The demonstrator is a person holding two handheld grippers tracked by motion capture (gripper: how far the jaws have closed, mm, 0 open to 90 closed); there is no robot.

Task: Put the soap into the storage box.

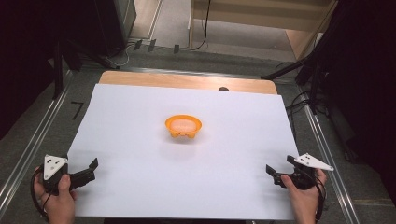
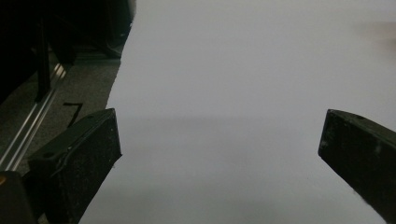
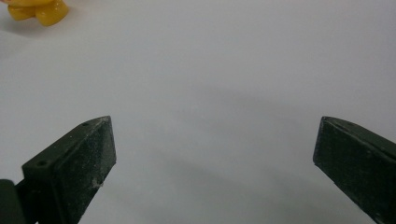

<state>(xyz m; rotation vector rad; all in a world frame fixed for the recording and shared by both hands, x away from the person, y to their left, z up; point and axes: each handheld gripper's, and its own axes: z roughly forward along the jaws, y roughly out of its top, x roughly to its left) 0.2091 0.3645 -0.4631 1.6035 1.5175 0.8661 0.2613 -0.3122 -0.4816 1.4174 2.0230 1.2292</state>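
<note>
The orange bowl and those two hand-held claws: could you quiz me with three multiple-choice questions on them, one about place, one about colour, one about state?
1. Where does the orange bowl stand?
A. near the middle of the white sheet
B. on the floor beside the table
C. between the jaws of the left gripper

2. What colour are the jaws of the two grippers?
A. white
B. black
C. orange

3. How do the left gripper and the right gripper stand?
A. both shut on the bowl
B. left shut, right open
C. both open and holding nothing

Answers:
1 A: the high view shows the bowl mid-sheet, apart from both grippers.
2 B: both gripper views show dark black jaws.
3 C: each gripper view shows a wide gap with bare sheet between the jaws.
</note>
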